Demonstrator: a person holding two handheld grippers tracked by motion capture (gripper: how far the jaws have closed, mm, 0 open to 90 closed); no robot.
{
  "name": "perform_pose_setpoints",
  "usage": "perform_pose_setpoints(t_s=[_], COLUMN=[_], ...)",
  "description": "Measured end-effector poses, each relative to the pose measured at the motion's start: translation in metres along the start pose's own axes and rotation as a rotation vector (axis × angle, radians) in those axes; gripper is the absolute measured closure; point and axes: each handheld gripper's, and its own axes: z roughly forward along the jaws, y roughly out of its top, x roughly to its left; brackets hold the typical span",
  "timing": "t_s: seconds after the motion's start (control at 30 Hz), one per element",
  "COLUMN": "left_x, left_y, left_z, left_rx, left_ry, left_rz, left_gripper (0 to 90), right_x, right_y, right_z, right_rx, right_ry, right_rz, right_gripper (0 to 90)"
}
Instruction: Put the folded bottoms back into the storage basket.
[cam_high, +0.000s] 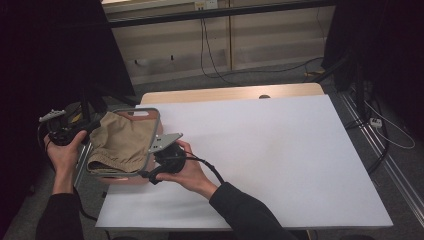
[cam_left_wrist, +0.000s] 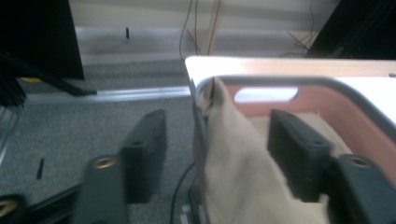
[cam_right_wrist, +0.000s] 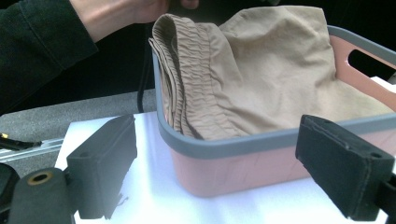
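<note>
A pink basket with a grey rim (cam_high: 135, 111) sits at the white table's left edge and holds crumpled tan shorts (cam_high: 122, 140). My left gripper (cam_high: 89, 126) is at the basket's left side. In the left gripper view it (cam_left_wrist: 218, 140) is open, its jaws straddling the basket's wall (cam_left_wrist: 280, 80), where the shorts (cam_left_wrist: 233, 168) drape over the rim. My right gripper (cam_high: 154, 154) is at the basket's right side. In the right gripper view it (cam_right_wrist: 219, 140) is wide open in front of the rim (cam_right_wrist: 243, 145), the shorts (cam_right_wrist: 261, 70) heaped inside.
The white table (cam_high: 260, 150) stretches bare to the right of the basket. Grey floor with cables (cam_high: 210, 60) lies beyond the far edge. A power strip (cam_high: 375, 121) lies on the floor at the right. Dark stands and curtains flank both sides.
</note>
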Motion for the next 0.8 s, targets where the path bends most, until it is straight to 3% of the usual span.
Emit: perform_pose_setpoints(t_s=[0.1,0.2,0.27,0.3,0.37,0.43,0.53,0.8], left_x=[0.000,-0.007,-0.010,-0.011,-0.010,-0.009,-0.010,-0.018], left_y=[-0.006,-0.012,-0.015,-0.015,-0.015,-0.014,-0.013,-0.012], left_z=[-0.002,-0.001,-0.001,0.001,0.004,0.009,0.016,0.029], left_rx=[0.012,0.048,0.051,0.053,0.061,0.062,0.085,0.159], left_ry=[-0.049,-0.060,-0.050,-0.057,-0.034,-0.057,-0.059,-0.039], left_rz=[-0.026,0.009,0.021,0.017,0.021,0.014,0.015,0.081], left_gripper=[52.6,64.5,82.7,85.3,86.9,87.4,87.7,87.8], right_x=[0.000,0.000,0.000,0.000,0.000,-0.001,-0.001,-0.005], right_y=[-0.003,-0.006,-0.008,-0.009,-0.009,-0.010,-0.010,-0.014], right_z=[-0.003,-0.003,-0.003,-0.003,-0.003,-0.003,-0.004,-0.010], right_rx=[0.005,0.012,0.016,0.018,0.024,0.026,0.025,0.025], right_ry=[-0.002,-0.001,0.001,0.001,-0.002,-0.003,-0.005,-0.019], right_rz=[0.003,0.006,0.009,0.008,0.007,0.012,0.013,0.028], right_gripper=[12.5,12.4,12.5,12.5,12.7,12.6,12.6,12.5])
